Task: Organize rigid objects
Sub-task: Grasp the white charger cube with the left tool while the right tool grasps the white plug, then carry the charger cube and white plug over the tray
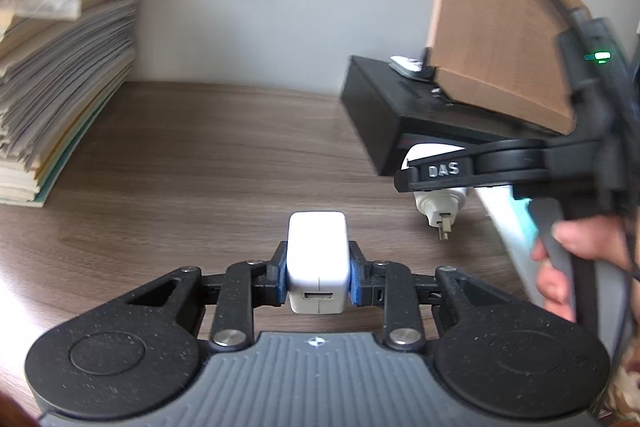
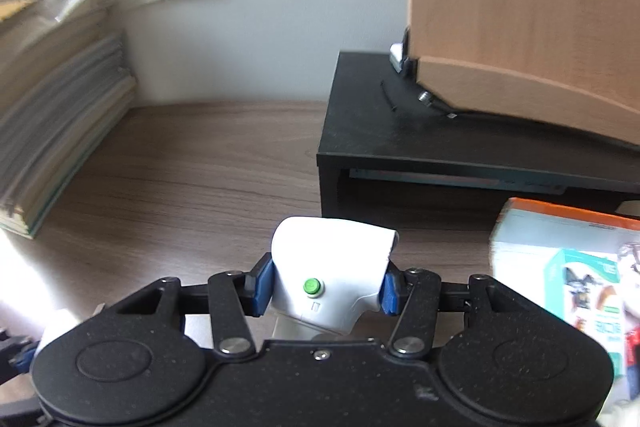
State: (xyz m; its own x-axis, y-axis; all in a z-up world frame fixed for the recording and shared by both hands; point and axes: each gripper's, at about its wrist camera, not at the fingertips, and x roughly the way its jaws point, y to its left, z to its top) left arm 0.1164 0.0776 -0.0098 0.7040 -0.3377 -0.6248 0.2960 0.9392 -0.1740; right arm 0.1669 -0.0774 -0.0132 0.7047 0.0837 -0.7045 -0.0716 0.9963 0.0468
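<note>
White plastic in both grips, nothing yet set down.

The left hand-held gripper [image 1: 318, 277] is clamped on a white square USB charger block [image 1: 317, 261], held above the brown wood-grain surface [image 1: 180, 167]. The right hand-held gripper [image 2: 326, 289] is closed around a white curved adapter with a green button [image 2: 332, 267], near the black monitor stand [image 2: 400, 131]. Both pieces appear lifted and mid-carry; placing them somewhere tidy seems to remain. A stack of papers [image 1: 60, 87] and a colourful printed box [image 2: 568, 275] sit untouched.
</note>
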